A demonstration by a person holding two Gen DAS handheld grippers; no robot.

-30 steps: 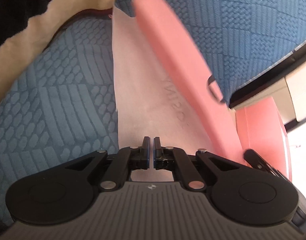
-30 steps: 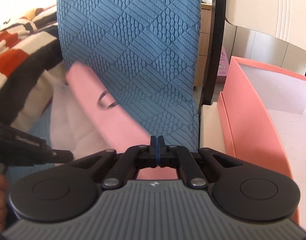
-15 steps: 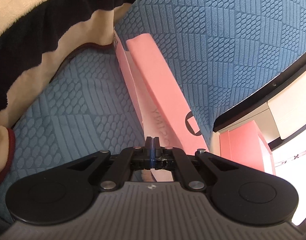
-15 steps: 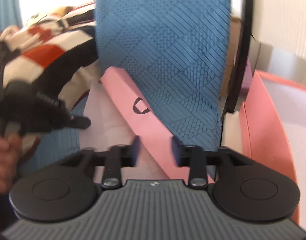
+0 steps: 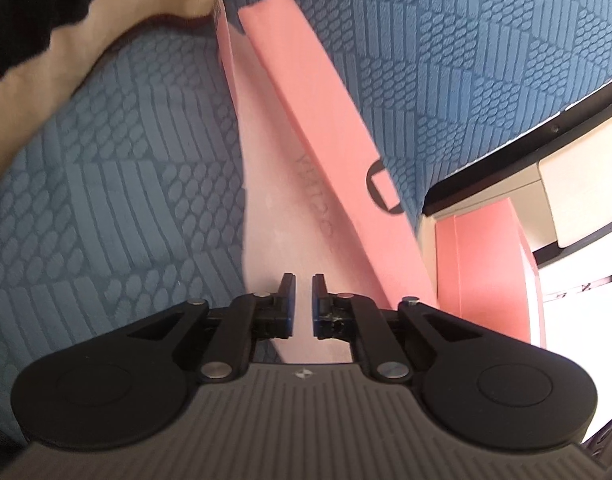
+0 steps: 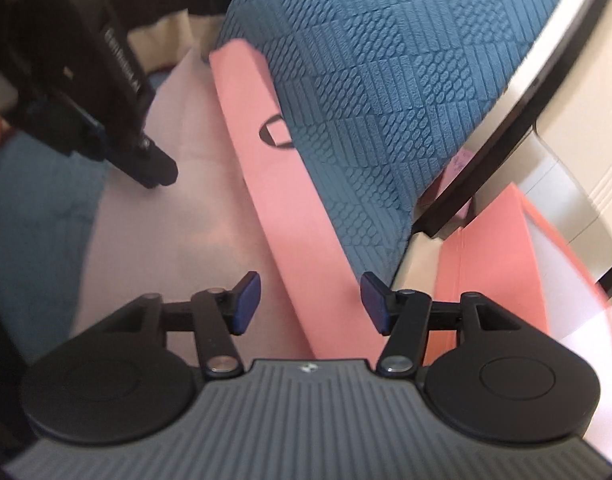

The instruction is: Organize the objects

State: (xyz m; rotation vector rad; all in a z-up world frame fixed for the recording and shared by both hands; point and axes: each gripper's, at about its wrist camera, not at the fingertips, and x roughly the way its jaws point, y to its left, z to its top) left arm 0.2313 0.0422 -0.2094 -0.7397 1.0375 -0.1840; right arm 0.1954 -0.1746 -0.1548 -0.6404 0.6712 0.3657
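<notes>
As both tongs part, left tongs (image 5: 303, 305), right tongs (image 6: 309, 303), pink box lid (image 6: 274, 184) freed.

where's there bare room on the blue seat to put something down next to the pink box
The free patch is the blue seat cushion, bordered by the pink box on one side and the striped blanket behind. It is crowded where the box leans on the blue backrest, with a second pink box just beyond.

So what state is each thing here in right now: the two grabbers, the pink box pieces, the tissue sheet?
Left gripper: jaws just opening, slightly apart, over the tissue sheet, not pinching it.
Right gripper: jaws just opening, wide apart, holding nothing.
Pink lid: tilted, leaning against the blue cushion.
Tissue sheet: spread flat on the seat, beside the lid.
Pink box: open, standing beside the chair.
</notes>
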